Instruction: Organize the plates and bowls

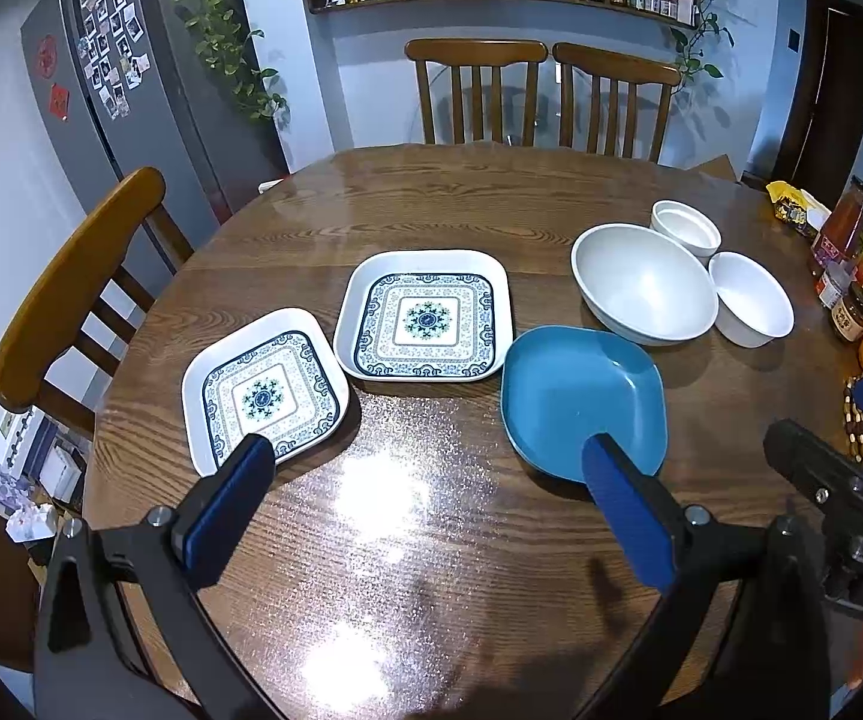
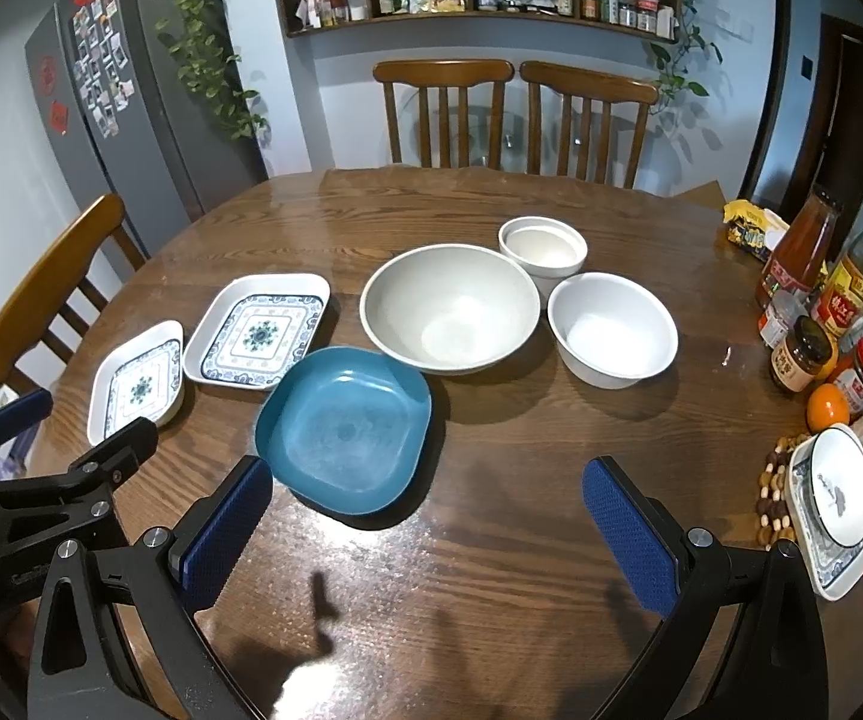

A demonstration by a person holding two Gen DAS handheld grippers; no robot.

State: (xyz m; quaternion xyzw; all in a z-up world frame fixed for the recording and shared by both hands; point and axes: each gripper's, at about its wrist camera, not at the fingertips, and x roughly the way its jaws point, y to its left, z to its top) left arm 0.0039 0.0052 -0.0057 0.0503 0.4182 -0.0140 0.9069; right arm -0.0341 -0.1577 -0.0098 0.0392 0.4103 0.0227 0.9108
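Note:
On the round wooden table [image 1: 431, 204] lie two square patterned plates, a smaller one [image 1: 263, 387] at left and a larger one [image 1: 425, 315] beside it. A blue square plate [image 1: 575, 390] lies right of them. A large grey bowl [image 1: 641, 279], a small white bowl [image 1: 686, 225] and a medium white bowl [image 1: 752, 297] stand at right. The same dishes show in the right wrist view: blue plate [image 2: 344, 426], grey bowl [image 2: 449, 306]. My left gripper [image 1: 431, 492] is open and empty above the near table. My right gripper [image 2: 428, 516] is open and empty too.
Bottles, jars and oranges [image 2: 821, 324] crowd the table's right edge, with a patterned dish and white bowl [image 2: 839, 492] on a bead mat. Wooden chairs [image 1: 542, 96] stand behind and one [image 1: 71, 288] at left. A fridge [image 1: 125, 96] stands far left.

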